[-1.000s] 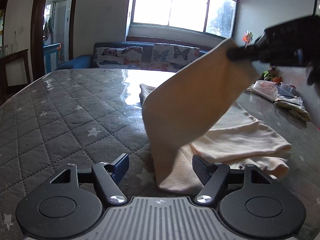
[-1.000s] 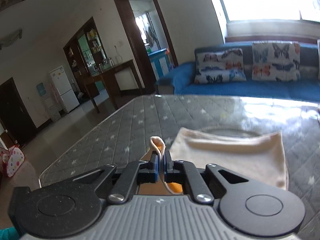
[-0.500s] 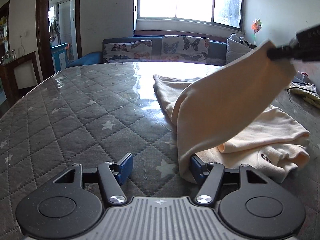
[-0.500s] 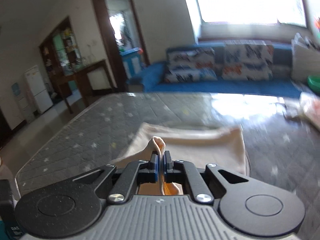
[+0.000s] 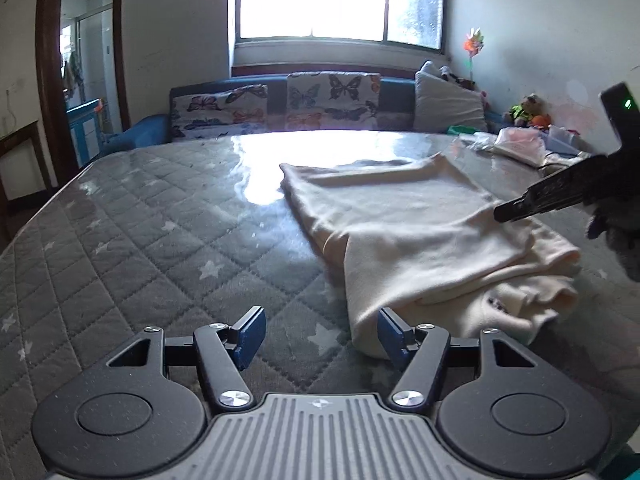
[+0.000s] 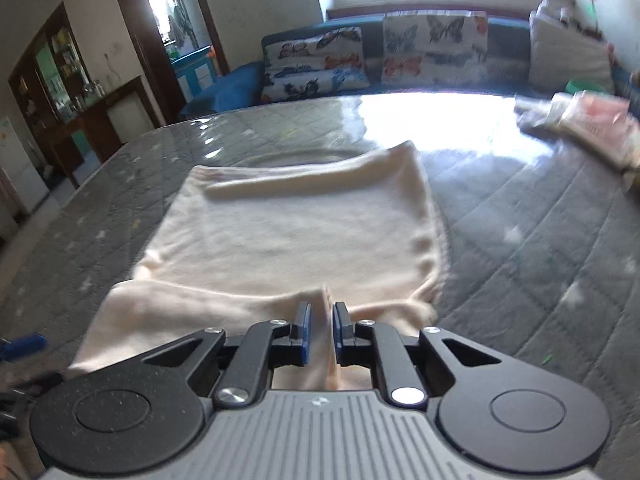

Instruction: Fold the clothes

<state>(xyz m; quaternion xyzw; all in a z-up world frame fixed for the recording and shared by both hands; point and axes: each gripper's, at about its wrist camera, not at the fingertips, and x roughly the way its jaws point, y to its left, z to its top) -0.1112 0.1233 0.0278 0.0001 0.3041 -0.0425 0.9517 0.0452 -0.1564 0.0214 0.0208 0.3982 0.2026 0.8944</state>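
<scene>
A cream garment [image 5: 404, 224] lies folded over itself on the grey quilted mattress [image 5: 160, 236]. It also fills the middle of the right wrist view [image 6: 296, 232]. My left gripper [image 5: 320, 334] is open and empty, low over the mattress at the garment's near left corner. My right gripper [image 6: 319, 330] is slightly open, its jaws a small gap apart, with a ridge of the cream cloth lying loose between them. The right gripper also shows in the left wrist view [image 5: 560, 196], at the garment's right side.
A blue sofa with butterfly cushions [image 5: 280, 108] stands behind the mattress under a bright window. Bags and packets [image 6: 588, 124] lie at the mattress's far right corner. A doorway and dark cabinet [image 6: 80, 92] are on the left.
My right gripper has lowered the lifted flap onto the garment and its jaws have parted from the cloth. The flap now lies flat. My left gripper stays open.
</scene>
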